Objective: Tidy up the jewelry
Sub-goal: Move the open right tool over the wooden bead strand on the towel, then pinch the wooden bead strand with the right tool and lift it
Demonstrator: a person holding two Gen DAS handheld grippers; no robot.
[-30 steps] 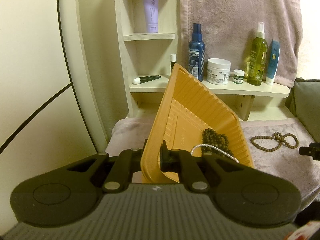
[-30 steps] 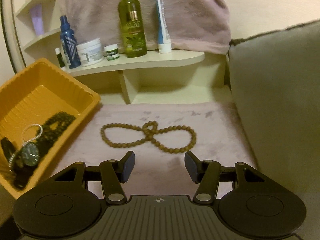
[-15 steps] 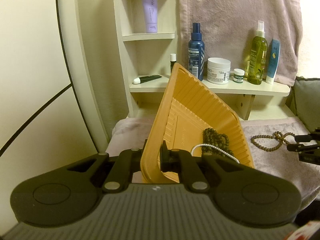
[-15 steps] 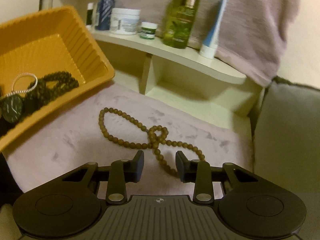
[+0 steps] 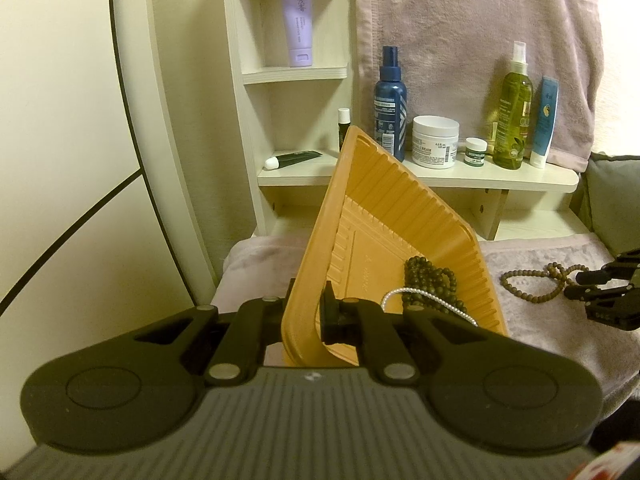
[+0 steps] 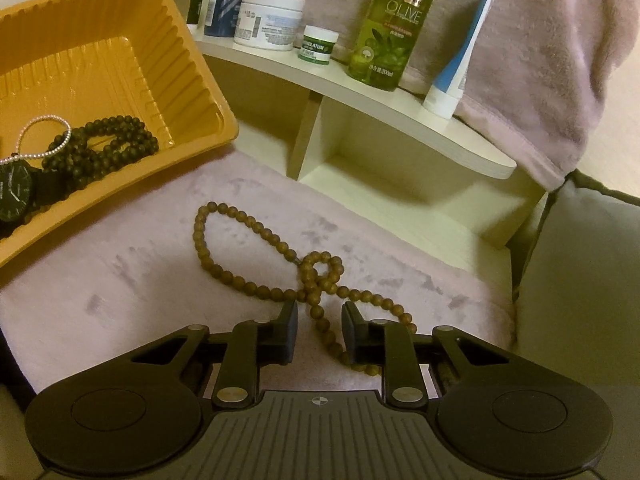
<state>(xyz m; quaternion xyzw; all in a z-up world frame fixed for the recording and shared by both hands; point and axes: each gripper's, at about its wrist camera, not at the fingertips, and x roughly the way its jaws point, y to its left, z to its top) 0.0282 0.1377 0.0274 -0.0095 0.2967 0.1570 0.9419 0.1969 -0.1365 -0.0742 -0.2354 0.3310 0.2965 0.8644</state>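
Note:
My left gripper [image 5: 306, 312] is shut on the near rim of an orange plastic tray [image 5: 384, 208] and holds it tilted up. The tray [image 6: 100, 60] holds a dark bead bracelet [image 6: 104, 152], a thin pearl bracelet [image 6: 40, 136] and a black watch [image 6: 16, 196]. A brown bead necklace [image 6: 280, 248] lies looped on the pink cloth [image 6: 120, 280]. My right gripper [image 6: 318, 330] is open, low over the cloth, with a strand of the necklace between its fingers. It also shows in the left wrist view [image 5: 592, 288], at the necklace [image 5: 532, 284].
A cream shelf [image 6: 400, 108] behind holds a blue spray bottle [image 5: 390, 100], a white cream jar [image 5: 434, 140], a small green-label jar [image 6: 318, 44], an olive bottle [image 6: 394, 28] and a blue tube [image 6: 460, 60]. A grey cushion [image 6: 580, 280] borders the cloth on the right.
My right gripper has moved forward and down to the brown necklace, and its fingers have narrowed around a strand. The left gripper and tray have stayed still.

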